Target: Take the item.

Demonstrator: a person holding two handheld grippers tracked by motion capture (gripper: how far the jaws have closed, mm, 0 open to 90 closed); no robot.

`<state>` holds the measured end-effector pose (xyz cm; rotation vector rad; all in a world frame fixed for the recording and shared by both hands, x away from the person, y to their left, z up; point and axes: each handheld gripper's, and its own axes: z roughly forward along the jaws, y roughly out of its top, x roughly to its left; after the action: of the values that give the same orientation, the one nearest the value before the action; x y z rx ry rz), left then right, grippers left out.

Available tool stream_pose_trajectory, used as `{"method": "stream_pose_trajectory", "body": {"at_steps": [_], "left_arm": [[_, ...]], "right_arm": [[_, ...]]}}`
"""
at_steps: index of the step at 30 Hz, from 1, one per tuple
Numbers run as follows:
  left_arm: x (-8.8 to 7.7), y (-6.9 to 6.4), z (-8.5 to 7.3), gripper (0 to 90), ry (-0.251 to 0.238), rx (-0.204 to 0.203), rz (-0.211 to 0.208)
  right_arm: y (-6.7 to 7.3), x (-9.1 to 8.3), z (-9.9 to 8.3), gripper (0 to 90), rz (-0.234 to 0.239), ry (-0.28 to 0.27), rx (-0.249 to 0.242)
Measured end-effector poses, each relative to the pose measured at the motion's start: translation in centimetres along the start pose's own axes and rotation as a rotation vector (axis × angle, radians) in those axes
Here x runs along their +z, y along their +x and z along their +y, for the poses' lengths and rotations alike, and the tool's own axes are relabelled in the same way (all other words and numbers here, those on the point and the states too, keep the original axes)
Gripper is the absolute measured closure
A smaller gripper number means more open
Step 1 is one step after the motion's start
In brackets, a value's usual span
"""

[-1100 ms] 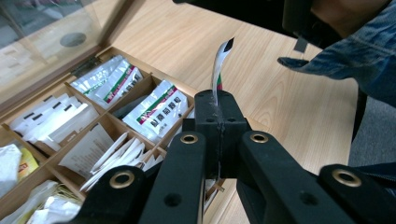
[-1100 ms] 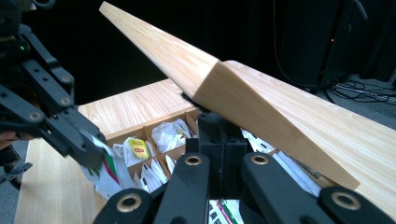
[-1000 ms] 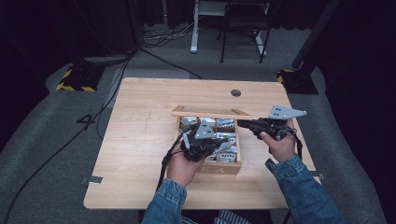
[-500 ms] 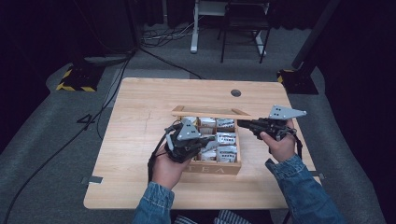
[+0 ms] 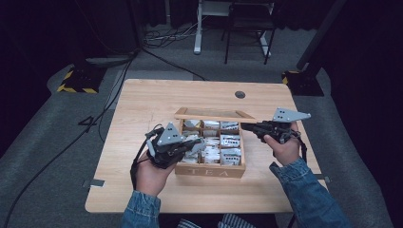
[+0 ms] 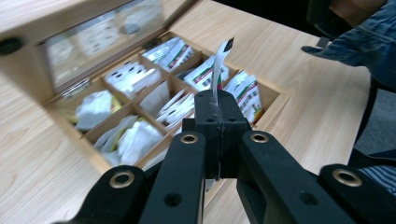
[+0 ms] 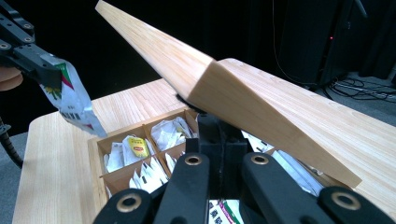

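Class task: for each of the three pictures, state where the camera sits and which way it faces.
High view: above the person's side, facing forward and down on the pale wooden table; forearms show.
Left gripper view: on the left tool, facing the open wooden tea box.
Right gripper view: on the right tool, under the box's raised wooden lid.
Shared: the white foil tea sachet, also in the right gripper view.

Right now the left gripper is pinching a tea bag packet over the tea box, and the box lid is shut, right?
Not quite. The lid is open; the right gripper holds it up, as the right gripper view shows. The left gripper does pinch a tea bag packet above the tea box.
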<state>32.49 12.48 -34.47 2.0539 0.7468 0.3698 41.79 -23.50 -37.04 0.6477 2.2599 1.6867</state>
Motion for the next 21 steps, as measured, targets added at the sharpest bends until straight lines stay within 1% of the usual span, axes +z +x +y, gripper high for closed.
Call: {"method": "stream_pose_trajectory", "body": {"at_steps": [3,4,5,6,11,13,14,15,16,21], "left_arm": [[-0.8,0.6,-0.8,90.0,-0.008,-0.027,0.019],[-1.0,0.8,-1.1,90.0,-0.007,-0.035,0.031],[-1.5,1.4,-1.7,90.0,0.004,-0.051,0.05],[-1.5,1.4,-1.7,90.0,0.004,-0.051,0.05],[-2.5,2.9,-2.8,90.0,0.002,-0.09,0.089],[-2.9,3.2,-3.1,90.0,0.001,-0.105,0.11],[-3.1,3.4,-3.3,90.0,0.003,-0.104,0.119],[-3.4,3.7,-3.6,90.0,0.009,-0.114,0.138],[-3.4,3.7,-3.6,90.0,0.009,-0.114,0.138],[-4.1,4.5,-4.5,90.0,0.002,-0.142,0.172]], "right_arm": [[0.0,0.0,0.0,90.0,0.001,0.001,-0.002],[0.0,0.0,0.0,90.0,0.0,0.001,-0.001],[0.0,0.0,0.0,90.0,0.001,-0.001,-0.001],[0.0,0.0,0.0,90.0,0.001,-0.001,-0.001],[0.0,0.0,0.0,90.0,-0.001,0.0,-0.001],[0.0,0.0,0.0,90.0,-0.001,0.0,-0.002],[0.0,0.0,0.0,90.0,-0.001,0.0,-0.002],[0.0,0.0,0.0,90.0,-0.001,0.0,-0.002],[0.0,0.0,0.0,90.0,-0.001,0.0,-0.002],[0.0,-0.1,0.0,90.0,-0.001,0.001,-0.002]]}}
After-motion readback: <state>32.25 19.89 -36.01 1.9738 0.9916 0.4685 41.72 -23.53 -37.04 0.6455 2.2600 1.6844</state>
